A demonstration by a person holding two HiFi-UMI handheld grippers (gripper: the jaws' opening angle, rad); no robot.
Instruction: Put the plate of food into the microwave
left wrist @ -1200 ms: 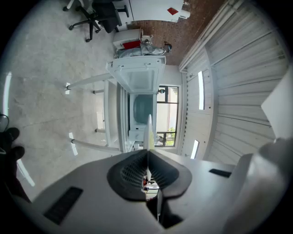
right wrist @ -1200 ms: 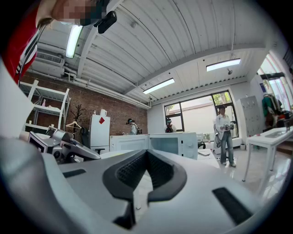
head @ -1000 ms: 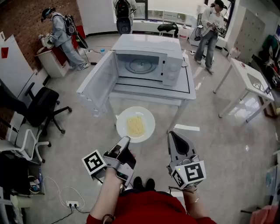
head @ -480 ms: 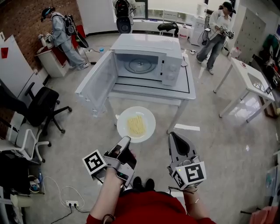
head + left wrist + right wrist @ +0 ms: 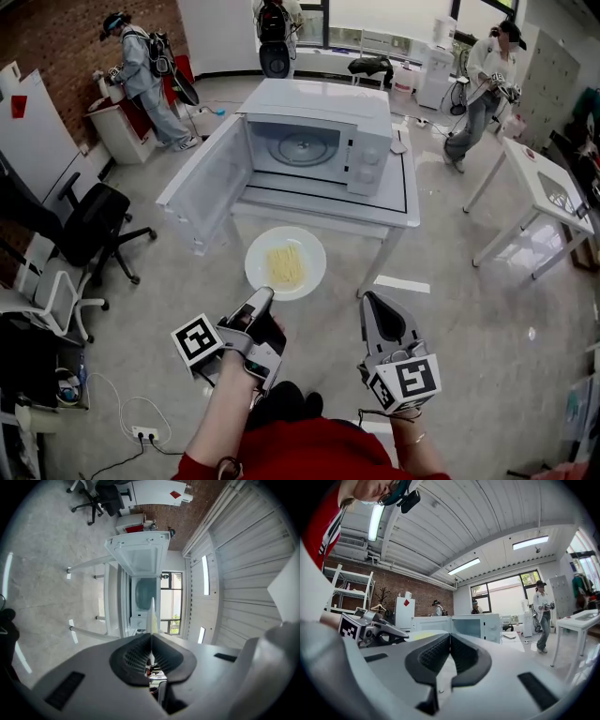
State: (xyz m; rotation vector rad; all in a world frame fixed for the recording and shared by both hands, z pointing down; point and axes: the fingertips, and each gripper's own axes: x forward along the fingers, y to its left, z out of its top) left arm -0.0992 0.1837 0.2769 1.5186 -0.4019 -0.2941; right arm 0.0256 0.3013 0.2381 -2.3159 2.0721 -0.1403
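A white plate [image 5: 286, 263] with yellow noodles hangs in the air just in front of the table. My left gripper [image 5: 265, 298] is shut on its near rim. In the left gripper view the plate's rim [image 5: 151, 613] shows edge-on between the pressed pads. The white microwave [image 5: 319, 141] stands on the white table [image 5: 398, 202] beyond the plate, with its door [image 5: 202, 192] swung wide to the left and its glass turntable bare. My right gripper [image 5: 373, 302] hovers to the right of the plate, shut on nothing, and its pads [image 5: 461, 651] meet in the right gripper view.
A black office chair [image 5: 89, 230] stands at the left. Another white table [image 5: 539, 192] is at the right. Three people stand at the back of the room, one by a red-and-white cabinet [image 5: 117, 127]. Cables and a power strip [image 5: 141, 433] lie on the floor at the lower left.
The plate stays gripped and has drifted slightly left with both grippers. The person at the back right has walked further right.
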